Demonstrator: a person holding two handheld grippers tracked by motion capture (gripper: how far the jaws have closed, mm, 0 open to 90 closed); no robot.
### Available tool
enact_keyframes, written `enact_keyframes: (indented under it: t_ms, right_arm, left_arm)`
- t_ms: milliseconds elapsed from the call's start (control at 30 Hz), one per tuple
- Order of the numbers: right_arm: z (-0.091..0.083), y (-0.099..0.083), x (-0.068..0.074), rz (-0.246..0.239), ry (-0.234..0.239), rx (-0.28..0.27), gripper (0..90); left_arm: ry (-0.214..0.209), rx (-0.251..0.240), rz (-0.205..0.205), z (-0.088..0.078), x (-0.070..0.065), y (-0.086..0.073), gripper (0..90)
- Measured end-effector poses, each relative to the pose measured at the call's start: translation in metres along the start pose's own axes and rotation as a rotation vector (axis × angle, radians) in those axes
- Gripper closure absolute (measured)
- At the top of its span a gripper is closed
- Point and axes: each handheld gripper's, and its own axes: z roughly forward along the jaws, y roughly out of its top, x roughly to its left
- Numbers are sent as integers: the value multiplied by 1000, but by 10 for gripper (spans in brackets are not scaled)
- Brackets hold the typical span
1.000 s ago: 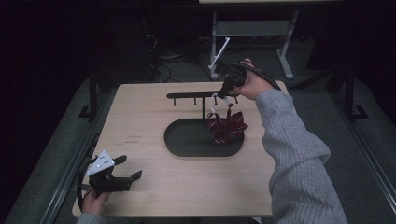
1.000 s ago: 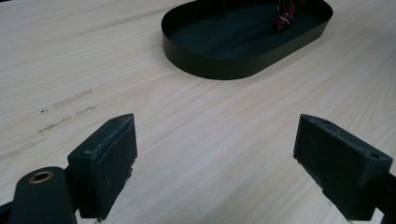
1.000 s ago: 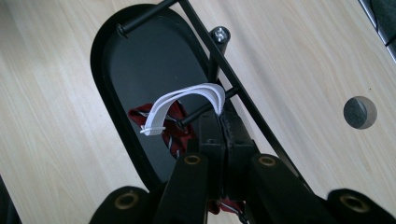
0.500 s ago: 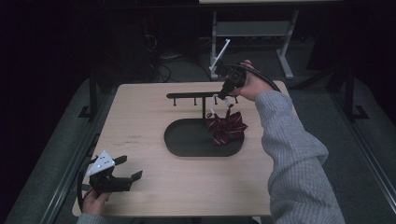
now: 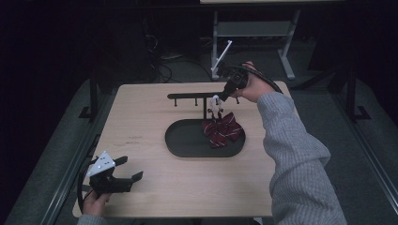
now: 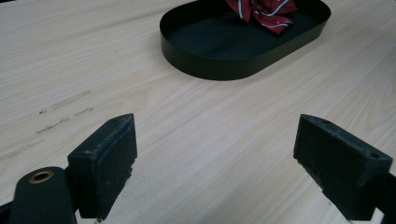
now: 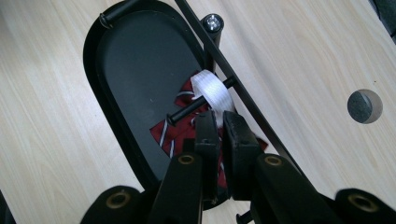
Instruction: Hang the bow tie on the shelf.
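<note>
Left gripper (image 5: 123,182): resting at the table's (image 5: 141,117) near left corner as before, jaws spread wide, holding nothing.
Tray (image 5: 183,143): sitting mid-table, unmoved.
Bow tie (image 5: 221,130): lying at the tray's right end, barely shifted.
Right gripper (image 7: 219,122): pinching the white strap (image 7: 214,91), which is looping over a rack peg (image 7: 184,110); hanging seems nearly finished.

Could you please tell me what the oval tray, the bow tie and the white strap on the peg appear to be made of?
The tray looks like thin sheet metal in matte black: its wall is thin, even and hard-edged. The bow tie looks like woven cloth, dark red with pale stripes, lying in soft folds. The strap seems to be ribbed white elastic or webbing, looped over the peg.
</note>
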Motion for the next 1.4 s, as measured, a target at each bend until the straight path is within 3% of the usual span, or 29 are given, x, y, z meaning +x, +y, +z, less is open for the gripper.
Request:
enact_keyframes:
  t_ms: [333, 1400]
  right_arm:
    - [-4, -6, 2, 1, 22, -11, 817]
    - [-15, -26, 11, -6, 23, -58, 723]
  left_arm:
    - [0, 1, -1, 0, -1, 0, 131]
    - [3, -2, -3, 0, -2, 0, 131]
